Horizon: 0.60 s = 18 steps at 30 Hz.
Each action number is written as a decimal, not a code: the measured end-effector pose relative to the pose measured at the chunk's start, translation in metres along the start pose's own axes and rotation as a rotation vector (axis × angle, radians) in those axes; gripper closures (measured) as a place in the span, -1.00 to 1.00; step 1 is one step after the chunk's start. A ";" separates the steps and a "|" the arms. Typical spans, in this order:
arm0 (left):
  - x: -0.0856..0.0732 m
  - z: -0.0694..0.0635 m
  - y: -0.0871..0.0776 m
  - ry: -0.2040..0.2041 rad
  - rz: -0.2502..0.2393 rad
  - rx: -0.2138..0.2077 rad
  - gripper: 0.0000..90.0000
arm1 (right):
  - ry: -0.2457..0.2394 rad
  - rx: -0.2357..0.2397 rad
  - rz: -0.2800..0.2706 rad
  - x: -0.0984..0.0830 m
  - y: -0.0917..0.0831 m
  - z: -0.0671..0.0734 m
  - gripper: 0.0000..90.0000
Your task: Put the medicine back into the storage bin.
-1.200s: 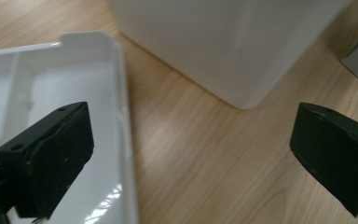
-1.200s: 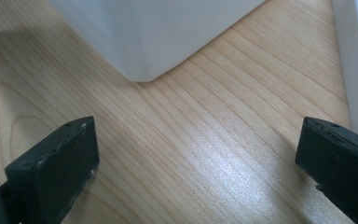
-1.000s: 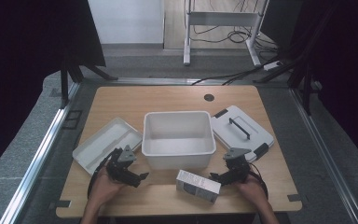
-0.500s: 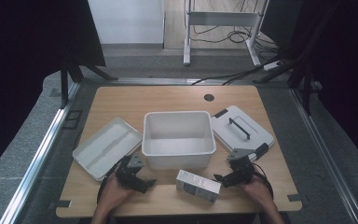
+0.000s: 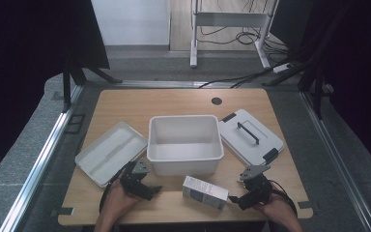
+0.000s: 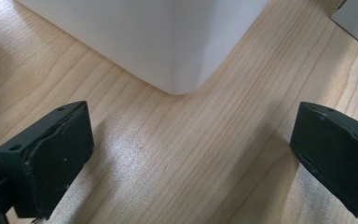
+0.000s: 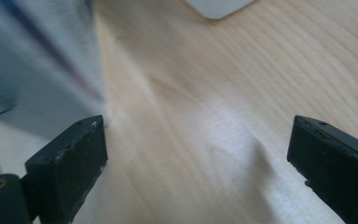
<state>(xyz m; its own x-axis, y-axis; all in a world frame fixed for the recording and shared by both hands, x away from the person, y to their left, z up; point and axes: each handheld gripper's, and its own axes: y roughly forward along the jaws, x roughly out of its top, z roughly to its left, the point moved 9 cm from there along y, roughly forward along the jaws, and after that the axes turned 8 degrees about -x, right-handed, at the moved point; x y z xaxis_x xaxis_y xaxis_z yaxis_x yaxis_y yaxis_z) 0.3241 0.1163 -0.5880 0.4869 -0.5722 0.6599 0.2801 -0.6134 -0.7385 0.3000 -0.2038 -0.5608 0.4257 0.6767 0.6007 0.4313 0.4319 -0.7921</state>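
Observation:
A small white and grey box (image 5: 205, 192) lies near the table's front edge, in front of a white bin (image 5: 184, 142). My left gripper (image 5: 149, 189) is left of the box, pointing right, open (image 6: 191, 154) over bare wood with the bin's corner (image 6: 168, 42) ahead. My right gripper (image 5: 233, 198) is just right of the box, pointing at it. It is open (image 7: 196, 163), and its jaws have just been closing a little with nothing between them. The blurred box (image 7: 32, 65) sits beside its left-hand jaw in the right gripper view.
A flat white tray (image 5: 110, 152) lies left of the bin, and a white lid with a dark handle (image 5: 251, 136) lies right of it. A round cable hole (image 5: 216, 101) is at the table's back. Black curtains flank the table.
The right hand has shifted slightly toward the table's front edge and to the right. The left hand and the box have stayed put.

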 end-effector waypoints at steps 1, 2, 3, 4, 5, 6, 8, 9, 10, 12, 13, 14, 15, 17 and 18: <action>0.000 0.000 0.000 -0.002 -0.001 0.001 -1.00 | -0.010 0.006 0.003 0.000 -0.002 0.003 -0.88; 0.000 0.000 0.000 -0.004 -0.001 0.003 -1.00 | -0.018 0.014 0.006 0.000 -0.005 0.006 -0.88; 0.000 0.000 0.000 -0.006 -0.002 0.005 -1.00 | -0.024 0.020 0.013 0.001 -0.007 0.009 -0.88; 0.000 0.000 0.000 -0.007 -0.002 0.006 -1.00 | -0.033 0.030 0.014 0.002 -0.010 0.012 -0.88; 0.000 0.000 0.000 -0.008 -0.002 0.007 -1.00 | -0.043 0.039 0.012 0.003 -0.012 0.014 -0.88; 0.000 0.000 0.000 -0.009 -0.003 0.008 -1.00 | -0.044 0.048 0.014 0.005 -0.014 0.017 -0.88; 0.000 0.000 0.000 -0.010 -0.003 0.008 -1.00 | -0.056 0.068 0.021 0.008 -0.018 0.023 -0.90; 0.000 0.000 0.000 -0.009 -0.003 0.007 -1.00 | -0.060 0.078 0.025 0.011 -0.019 0.025 -0.90; 0.000 0.000 0.000 -0.009 -0.004 0.007 -1.00 | -0.065 0.089 0.031 0.013 -0.020 0.028 -0.90; 0.000 0.000 0.000 -0.009 -0.004 0.007 -1.00 | -0.074 0.103 0.044 0.017 -0.022 0.032 -0.91; 0.000 0.000 0.000 -0.009 -0.004 0.007 -1.00 | -0.079 0.108 0.052 0.020 -0.022 0.034 -0.91; 0.000 0.000 0.000 -0.007 -0.002 0.008 -1.00 | -0.085 0.114 0.062 0.023 -0.023 0.036 -0.91; 0.000 0.000 0.000 -0.007 -0.002 0.008 -1.00 | -0.091 0.115 0.070 0.026 -0.023 0.037 -0.91; 0.000 0.000 0.000 -0.007 -0.002 0.007 -1.00 | -0.111 0.114 0.078 0.033 -0.022 0.039 -0.90; 0.000 0.000 0.000 -0.007 -0.002 0.007 -1.00 | -0.121 0.116 0.085 0.037 -0.022 0.041 -0.88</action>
<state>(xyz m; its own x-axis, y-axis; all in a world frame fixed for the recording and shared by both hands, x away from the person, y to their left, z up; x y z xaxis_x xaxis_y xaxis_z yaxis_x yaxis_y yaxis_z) 0.3244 0.1160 -0.5879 0.4923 -0.5671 0.6604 0.2870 -0.6105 -0.7382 0.2739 -0.1642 -0.5258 0.3549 0.7777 0.5190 0.3001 0.4310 -0.8510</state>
